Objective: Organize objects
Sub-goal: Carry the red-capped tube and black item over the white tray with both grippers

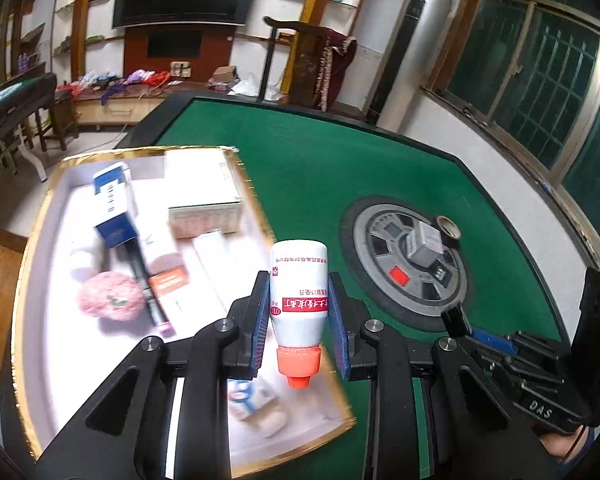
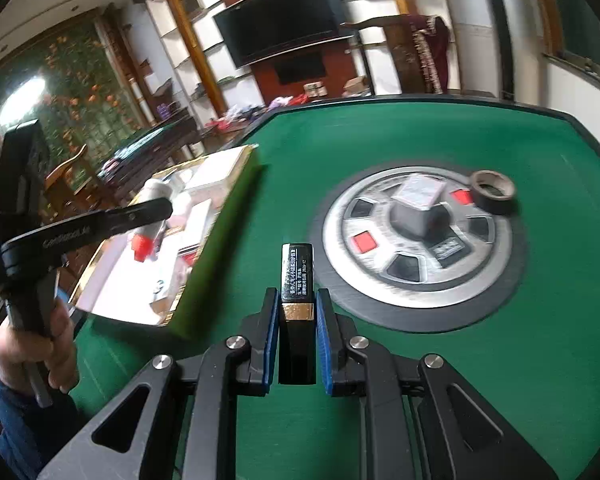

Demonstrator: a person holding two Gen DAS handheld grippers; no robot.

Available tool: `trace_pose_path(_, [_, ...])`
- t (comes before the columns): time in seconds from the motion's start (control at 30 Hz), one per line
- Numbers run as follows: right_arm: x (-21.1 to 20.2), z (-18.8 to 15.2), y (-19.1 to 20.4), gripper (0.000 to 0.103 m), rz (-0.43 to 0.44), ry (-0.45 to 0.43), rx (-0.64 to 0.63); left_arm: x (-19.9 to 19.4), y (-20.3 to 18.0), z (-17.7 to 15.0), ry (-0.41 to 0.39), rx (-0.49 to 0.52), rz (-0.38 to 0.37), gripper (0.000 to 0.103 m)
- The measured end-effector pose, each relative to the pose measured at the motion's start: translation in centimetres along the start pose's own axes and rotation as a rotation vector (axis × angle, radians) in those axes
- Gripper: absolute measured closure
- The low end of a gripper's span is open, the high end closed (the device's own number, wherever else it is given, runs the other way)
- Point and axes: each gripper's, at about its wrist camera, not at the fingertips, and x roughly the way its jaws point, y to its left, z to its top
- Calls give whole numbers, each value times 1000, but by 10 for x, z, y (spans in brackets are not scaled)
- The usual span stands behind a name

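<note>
Left tool pinching bottle, cap toward the wrist, over the box's right rim (likely for a drop-in). Right tool clamps black tube above mid-desk, probably next.

The tray is sitting on the left part of the desk, holding boxes toward its far end. The left gripper is holding a bottle over the tray's right edge. To the right, the round centre panel is carrying a cube, with a tape roll lying at its far right rim, while the right gripper is holding a slim case before the panel.
</note>
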Motion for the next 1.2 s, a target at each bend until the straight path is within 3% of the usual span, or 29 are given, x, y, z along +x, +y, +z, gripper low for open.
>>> trace_pose_path(0.3, [21, 9, 45, 87, 97, 32, -36, -5, 34, -5, 13, -59, 34, 76])
trace_pose_path(0.57, [59, 20, 114, 87, 188, 88, -123, -6, 59, -8, 36, -93, 78, 76])
trace_pose_path(0.83, [97, 17, 147, 87, 211, 144, -143, -4, 91, -21, 84, -123, 124, 76])
trace_pose_path(1.2, [118, 1, 160, 87, 191, 194, -184, 1, 95, -29, 121, -105, 127, 76])
